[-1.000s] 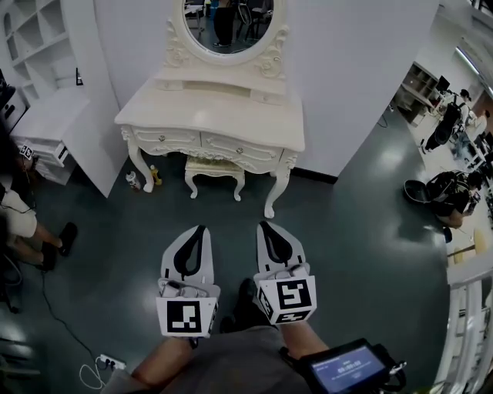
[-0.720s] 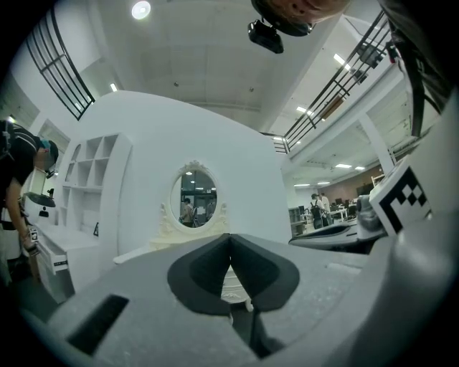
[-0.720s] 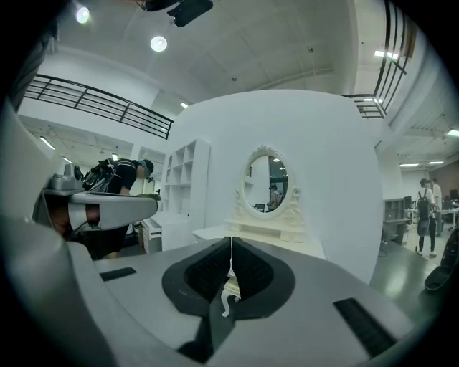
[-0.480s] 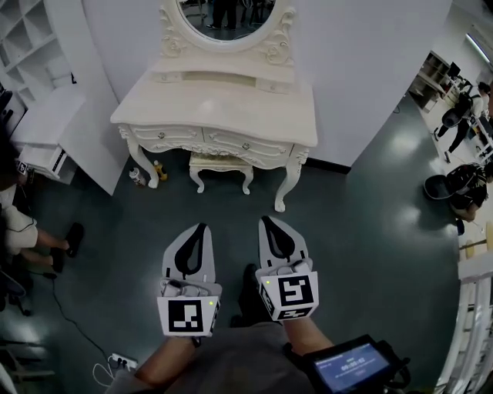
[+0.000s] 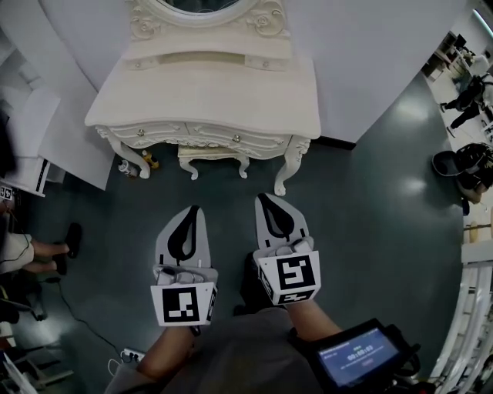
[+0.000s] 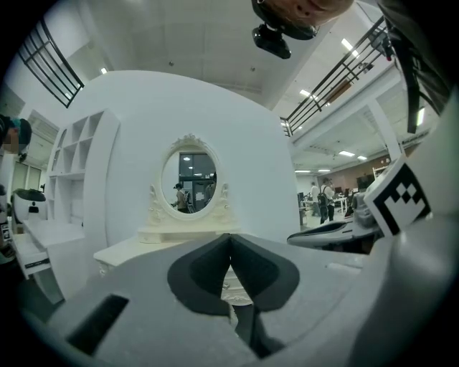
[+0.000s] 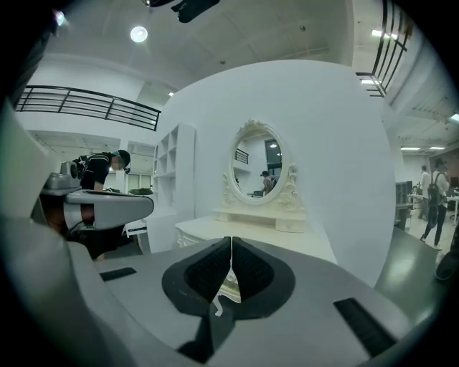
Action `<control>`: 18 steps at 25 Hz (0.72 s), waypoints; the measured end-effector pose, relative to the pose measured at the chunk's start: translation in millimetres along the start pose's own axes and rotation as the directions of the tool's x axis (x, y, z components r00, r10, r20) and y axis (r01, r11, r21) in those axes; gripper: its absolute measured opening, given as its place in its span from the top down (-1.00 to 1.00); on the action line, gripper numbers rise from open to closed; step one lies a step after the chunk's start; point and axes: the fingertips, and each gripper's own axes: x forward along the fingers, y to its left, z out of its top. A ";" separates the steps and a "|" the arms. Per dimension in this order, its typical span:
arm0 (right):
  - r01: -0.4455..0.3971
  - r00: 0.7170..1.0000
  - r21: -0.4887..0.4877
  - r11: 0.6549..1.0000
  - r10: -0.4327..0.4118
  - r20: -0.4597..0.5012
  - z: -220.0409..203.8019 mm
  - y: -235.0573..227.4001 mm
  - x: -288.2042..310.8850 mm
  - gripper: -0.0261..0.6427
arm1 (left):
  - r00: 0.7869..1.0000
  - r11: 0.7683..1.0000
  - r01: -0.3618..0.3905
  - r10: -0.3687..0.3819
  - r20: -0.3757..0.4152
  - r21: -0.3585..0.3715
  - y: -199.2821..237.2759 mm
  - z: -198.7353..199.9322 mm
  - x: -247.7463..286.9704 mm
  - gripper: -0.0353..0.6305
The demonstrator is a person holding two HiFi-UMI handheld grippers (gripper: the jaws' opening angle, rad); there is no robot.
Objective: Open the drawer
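Note:
A cream dressing table (image 5: 208, 92) with an oval mirror (image 5: 202, 6) stands against the white wall. Two drawers sit side by side in its front, the left drawer (image 5: 154, 132) and the right drawer (image 5: 235, 139), each with a small knob; both look closed. My left gripper (image 5: 192, 208) and right gripper (image 5: 260, 198) are held side by side over the dark floor, a short way in front of the table, both shut and empty. The table (image 6: 136, 247) lies ahead beyond the left gripper (image 6: 229, 237). It also shows as the table (image 7: 280, 233) beyond the right gripper (image 7: 231, 240).
A small stool (image 5: 214, 156) is tucked under the table, and bottles (image 5: 128, 166) stand by its left leg. A white shelf unit (image 5: 35, 123) is at left, where a seated person's legs (image 5: 38, 252) show. A power strip (image 5: 129, 355) lies near my feet. A railing (image 5: 471, 308) runs at right.
Both grippers have moved forward toward the dressing table, which now sits closer and larger in the head view. Both stay shut and side by side.

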 end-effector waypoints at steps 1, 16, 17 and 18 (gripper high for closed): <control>0.000 1.000 0.004 1.000 0.000 -0.001 0.8 -6.6 10.1 0.88 | 1.000 1.000 0.004 -0.004 0.002 0.001 1.3 1.1 13.6 0.86; 0.004 0.996 -0.008 1.000 -0.003 0.087 64.5 -70.0 107.1 0.88 | 0.999 0.999 0.009 -0.010 0.049 0.036 22.7 45.6 123.8 0.86; 0.009 0.996 -0.010 1.000 -0.008 0.090 67.4 -70.6 111.9 0.88 | 0.999 0.999 0.013 -0.015 0.047 0.036 25.9 47.0 127.6 0.86; 0.014 0.996 -0.011 1.000 -0.013 0.093 70.0 -70.5 116.6 0.88 | 0.999 0.999 0.018 -0.019 0.041 0.033 29.9 47.1 131.1 0.86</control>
